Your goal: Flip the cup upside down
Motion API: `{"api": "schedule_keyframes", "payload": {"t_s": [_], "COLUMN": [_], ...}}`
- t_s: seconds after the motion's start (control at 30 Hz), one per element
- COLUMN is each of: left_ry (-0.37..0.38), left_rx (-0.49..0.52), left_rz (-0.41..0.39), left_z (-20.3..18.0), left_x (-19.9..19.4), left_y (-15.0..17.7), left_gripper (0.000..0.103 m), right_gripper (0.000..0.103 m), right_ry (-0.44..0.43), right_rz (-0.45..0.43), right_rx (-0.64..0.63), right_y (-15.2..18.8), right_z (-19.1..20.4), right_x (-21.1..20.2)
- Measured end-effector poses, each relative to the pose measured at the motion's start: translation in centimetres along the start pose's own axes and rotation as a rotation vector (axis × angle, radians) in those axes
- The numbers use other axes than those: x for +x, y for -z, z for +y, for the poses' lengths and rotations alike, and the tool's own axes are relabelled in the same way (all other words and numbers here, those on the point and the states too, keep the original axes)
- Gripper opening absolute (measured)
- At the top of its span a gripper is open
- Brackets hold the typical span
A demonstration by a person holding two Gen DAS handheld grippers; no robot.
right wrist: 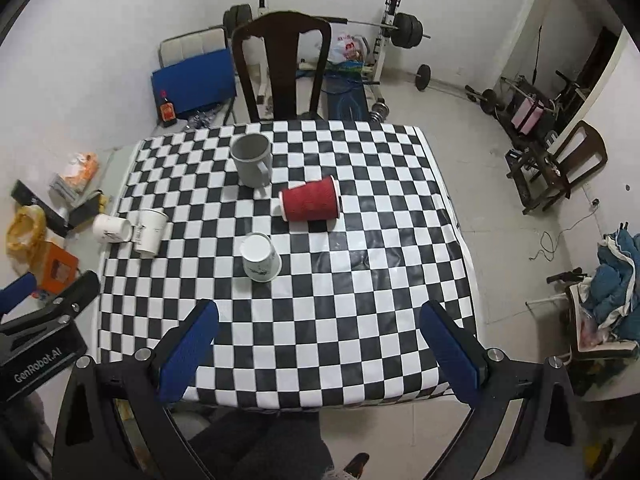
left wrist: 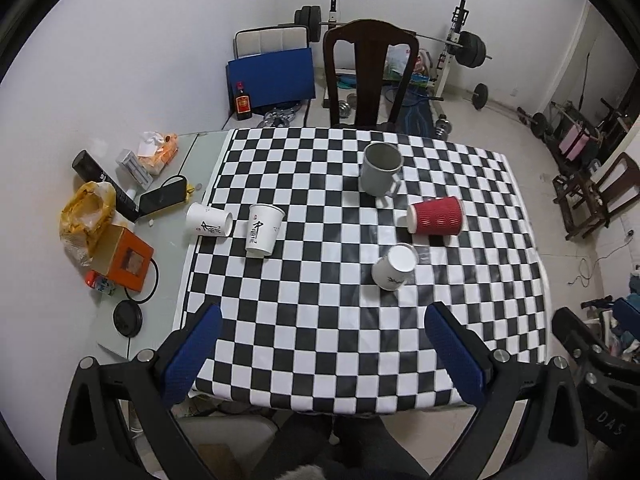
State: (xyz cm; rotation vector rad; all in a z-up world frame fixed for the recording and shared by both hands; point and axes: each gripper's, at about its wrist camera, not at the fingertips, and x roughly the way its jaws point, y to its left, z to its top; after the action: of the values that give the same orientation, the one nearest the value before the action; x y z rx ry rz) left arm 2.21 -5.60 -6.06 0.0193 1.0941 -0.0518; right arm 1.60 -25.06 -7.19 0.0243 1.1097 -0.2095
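Note:
Several cups sit on the checkered tablecloth point(left wrist: 320, 320). A grey mug point(left wrist: 379, 169) point(right wrist: 252, 160) stands upright at the back. A red ribbed cup point(left wrist: 435, 216) point(right wrist: 310, 199) lies on its side. A white paper cup point(left wrist: 394, 266) point(right wrist: 260, 257) stands upside down in the middle. Another white cup point(left wrist: 264, 229) point(right wrist: 150, 231) stands upright at the left, beside a white cup lying on its side point(left wrist: 209, 220) point(right wrist: 112, 229). My left gripper point(left wrist: 323, 326) and right gripper point(right wrist: 319, 322) are both open and empty, held above the table's near edge.
A dark wooden chair point(left wrist: 370, 72) stands behind the table. Clutter lies on the grey surface at the left: an orange box point(left wrist: 124, 258), a yellow bag point(left wrist: 86, 216), a black phone point(left wrist: 162, 198), a black tube. Gym weights and another chair point(right wrist: 568, 164) stand on the floor to the right.

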Motion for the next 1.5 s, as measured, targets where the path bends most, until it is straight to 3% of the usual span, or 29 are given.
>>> {"api": "schedule_keyframes", "payload": {"t_s": [0.2, 0.5, 1.5], "left_ry": [-0.001, -0.004, -0.021], "left_rx": [0.011, 0.012, -0.009], "left_rz": [-0.034, -0.039, -0.064], "left_z": [-0.3, -0.1, 0.1], "left_x": [-2.7, -3.5, -5.4], "left_y": [0.1, 0.2, 0.2], "left_gripper": [0.103, 0.103, 0.103], "right_gripper": [0.102, 0.102, 0.102], "right_ry": [-0.005, 0.003, -0.011], "right_rz": [-0.023, -0.057, -0.053], "right_rx": [-0.001, -0.004, -0.004], "right_y": [-0.1, -0.2, -0.7], "right_z": [0.0, -0.4, 0.7], "right_x": [-2.8, -5.5, -7.5]}}
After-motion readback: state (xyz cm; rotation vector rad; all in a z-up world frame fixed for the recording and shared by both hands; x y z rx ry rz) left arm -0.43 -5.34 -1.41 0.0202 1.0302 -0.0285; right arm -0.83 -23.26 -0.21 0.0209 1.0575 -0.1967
